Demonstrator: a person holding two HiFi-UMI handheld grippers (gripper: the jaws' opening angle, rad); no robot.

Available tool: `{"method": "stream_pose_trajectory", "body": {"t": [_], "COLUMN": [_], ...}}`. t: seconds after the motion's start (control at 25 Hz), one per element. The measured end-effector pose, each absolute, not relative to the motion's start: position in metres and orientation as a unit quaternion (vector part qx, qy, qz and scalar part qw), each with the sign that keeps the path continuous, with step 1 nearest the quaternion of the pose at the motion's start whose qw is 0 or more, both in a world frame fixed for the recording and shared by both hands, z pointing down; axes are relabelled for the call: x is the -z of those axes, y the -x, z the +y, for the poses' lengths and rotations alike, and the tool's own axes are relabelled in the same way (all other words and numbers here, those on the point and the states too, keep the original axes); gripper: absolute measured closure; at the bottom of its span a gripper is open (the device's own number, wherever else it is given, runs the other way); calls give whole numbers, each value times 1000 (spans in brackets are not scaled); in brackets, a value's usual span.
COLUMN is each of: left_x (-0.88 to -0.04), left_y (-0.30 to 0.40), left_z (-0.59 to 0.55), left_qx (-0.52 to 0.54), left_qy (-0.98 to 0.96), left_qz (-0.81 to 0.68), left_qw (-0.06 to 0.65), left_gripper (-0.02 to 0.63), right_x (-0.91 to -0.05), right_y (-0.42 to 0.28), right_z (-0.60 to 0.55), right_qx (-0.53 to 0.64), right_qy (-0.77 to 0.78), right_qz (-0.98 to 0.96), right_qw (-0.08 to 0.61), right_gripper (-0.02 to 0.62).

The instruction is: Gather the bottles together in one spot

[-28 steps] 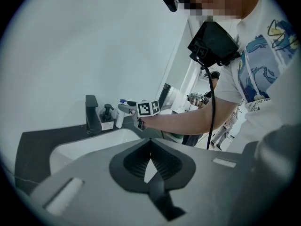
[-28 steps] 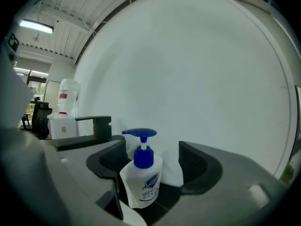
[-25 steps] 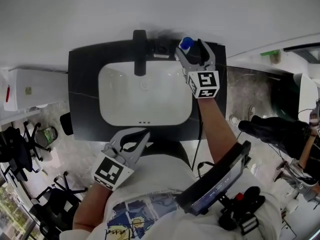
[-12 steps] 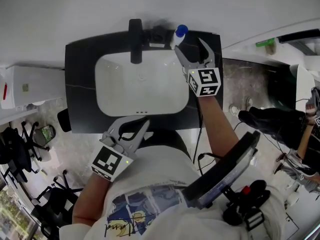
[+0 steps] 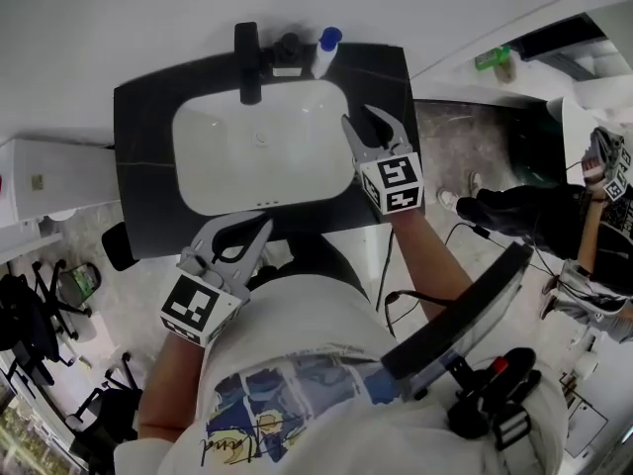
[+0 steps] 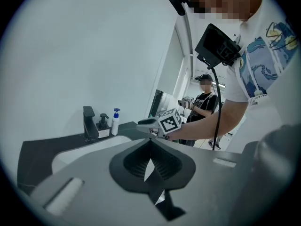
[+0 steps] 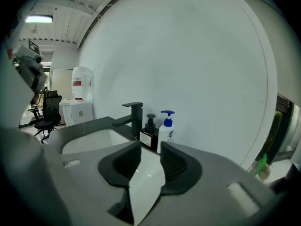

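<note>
dark desk [image 5: 138, 166]: white bottle [image 5: 324, 52] just beside black bottle [image 5: 288, 49] behind sink, gathering looks done. my right gripper [image 7: 151, 149] empty, half open, jaws just closing; left gripper [image 6: 150, 145] closed, empty.

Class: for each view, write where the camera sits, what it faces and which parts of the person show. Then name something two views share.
Head view: on the head, looking steeply down at the sink; both forearms, shirt, left gripper and right gripper show.
Left gripper view: behind its shut jaws, facing across the counter; the person's right arm and torso show.
Right gripper view: behind its empty jaws, which have just been closing, facing the faucet; no limb plainly shows.
Shared: both gripper views show the white bottle and black bottle.
</note>
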State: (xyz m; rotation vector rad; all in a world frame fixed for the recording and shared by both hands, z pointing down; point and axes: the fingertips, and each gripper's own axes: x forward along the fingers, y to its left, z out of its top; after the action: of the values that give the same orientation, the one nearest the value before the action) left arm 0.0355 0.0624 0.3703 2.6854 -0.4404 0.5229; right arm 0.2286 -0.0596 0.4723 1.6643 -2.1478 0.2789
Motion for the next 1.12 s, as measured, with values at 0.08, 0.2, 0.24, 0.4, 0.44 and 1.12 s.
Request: {"method": "stream_pose_trajectory", "body": {"t": [0.08, 0.2, 0.24, 0.4, 0.44, 1.12], "left_x": [-366, -363, -363, -364, -365, -363], "left_y": [-27, -10, -5, 15, 20, 62], "left_z": [62, 65, 67, 71, 73, 139], "left_qx": [-179, -171, -170, -166, -166, -171], "left_qy": [-953, -953, -953, -954, -955, -966], "left_qz": [-164, -175, -174, -175, -175, -111], "left_qw": [179, 177, 178, 177, 175, 157], "left_gripper": [604, 604, 604, 604, 604, 604], "right_x": [-470, -466, -465, -460, -457, -415], "right_y": [-218, -200, -194, -160, -150, -63], "right_z": [-45, -21, -13, 13, 19, 130], "right_qx": [-99, -108, -111, -117, -117, -97], "right_qy": [-590, -580, -576, -554, -549, -559], "right_qz": [-771, -772, -773, -787, -791, -792], "right_qw": [219, 238, 241, 245, 243, 226], "right_gripper": [553, 594, 594, 594, 595, 595]}}
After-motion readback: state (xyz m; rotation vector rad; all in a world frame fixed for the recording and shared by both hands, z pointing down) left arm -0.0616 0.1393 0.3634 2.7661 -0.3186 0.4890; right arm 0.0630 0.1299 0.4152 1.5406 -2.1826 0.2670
